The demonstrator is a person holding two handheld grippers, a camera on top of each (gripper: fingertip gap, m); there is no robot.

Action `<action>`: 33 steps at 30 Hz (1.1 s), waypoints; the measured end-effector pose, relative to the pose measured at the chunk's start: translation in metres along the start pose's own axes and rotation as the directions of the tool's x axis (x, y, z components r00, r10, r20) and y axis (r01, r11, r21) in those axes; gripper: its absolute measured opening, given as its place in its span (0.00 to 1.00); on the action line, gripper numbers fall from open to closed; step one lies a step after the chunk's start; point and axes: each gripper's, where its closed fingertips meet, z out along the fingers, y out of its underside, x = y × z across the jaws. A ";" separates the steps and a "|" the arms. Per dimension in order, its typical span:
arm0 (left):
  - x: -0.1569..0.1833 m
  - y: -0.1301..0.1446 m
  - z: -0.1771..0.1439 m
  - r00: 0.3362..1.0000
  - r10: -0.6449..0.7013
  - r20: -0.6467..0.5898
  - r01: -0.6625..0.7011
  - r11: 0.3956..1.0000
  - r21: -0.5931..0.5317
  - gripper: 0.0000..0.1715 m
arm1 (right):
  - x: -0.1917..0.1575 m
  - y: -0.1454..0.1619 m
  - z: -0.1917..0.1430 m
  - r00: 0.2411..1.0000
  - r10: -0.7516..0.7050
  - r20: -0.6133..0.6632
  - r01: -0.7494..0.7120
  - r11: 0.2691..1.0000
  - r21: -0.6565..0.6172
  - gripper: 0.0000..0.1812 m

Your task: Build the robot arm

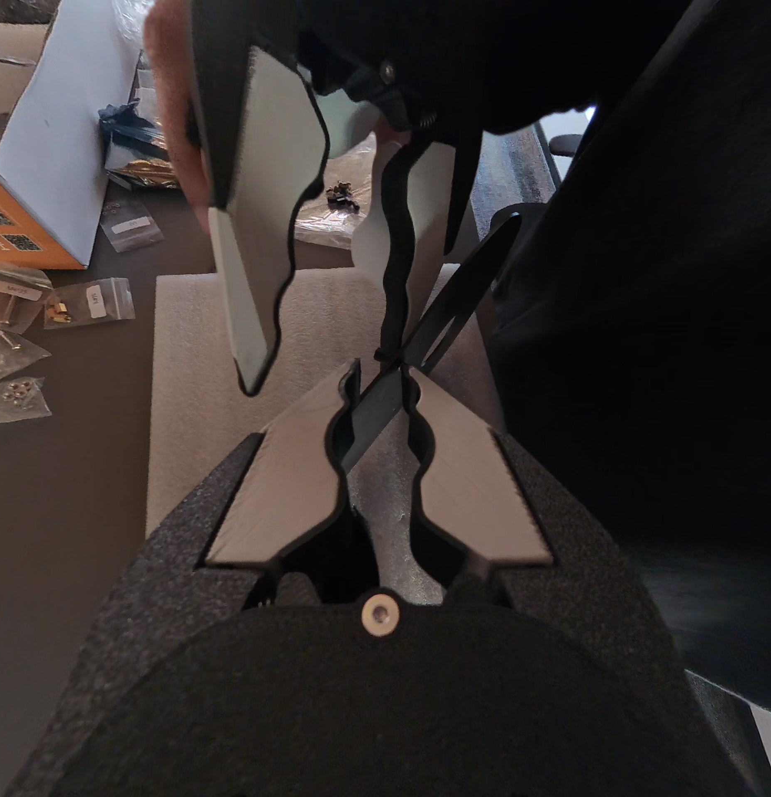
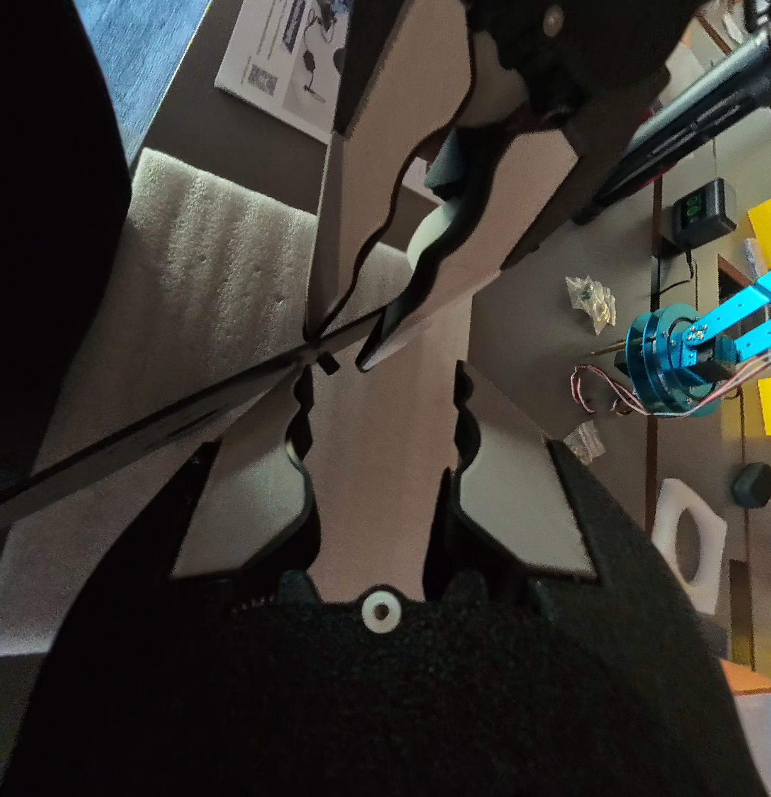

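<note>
My left gripper [image 1: 380, 375] is shut on a flat black slotted bar [image 1: 457, 297], which runs up to the right over a white foam sheet [image 1: 194, 388]. My right gripper [image 1: 319, 371] comes down from above, jaws apart, with one fingertip [image 1: 390, 345] touching the bar just past the left gripper's tips. In the right wrist view my right gripper [image 2: 381, 371] is open and holds nothing. Its left fingertip [image 2: 304, 379] meets the bar [image 2: 159, 420], seen edge-on. The left gripper [image 2: 336, 351] reaches in from above. A small black piece [image 2: 328, 363] sits at the bar there.
An orange and white box [image 1: 52, 151] and several small bags of hardware [image 1: 90, 302] lie left of the foam. A blue metal robot base [image 2: 659, 366] with wires, yellow boxes [image 2: 767, 224], a leaflet [image 2: 284, 64] and a white foam cut-out [image 2: 690, 543] lie on the brown table [image 1: 73, 517]. A dark-clothed person [image 1: 655, 345] is at the right. Left and right tips are no more than a few centimetres apart.
</note>
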 end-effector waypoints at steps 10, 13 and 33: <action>-0.002 -0.001 0.001 1.000 0.000 0.003 0.000 1.000 0.008 0.11 | 0.003 -0.010 -0.015 0.997 -0.083 0.012 0.083 0.996 -0.026 0.33; -0.003 -0.001 0.001 1.000 0.002 0.004 -0.002 1.000 0.002 0.11 | -0.001 -0.005 -0.014 0.995 -0.082 0.050 0.084 0.995 -0.049 0.34; 0.001 0.000 -0.001 1.000 -0.008 0.009 0.007 1.000 0.021 0.11 | 0.017 -0.030 -0.034 0.996 -0.066 0.060 0.063 0.997 0.052 0.33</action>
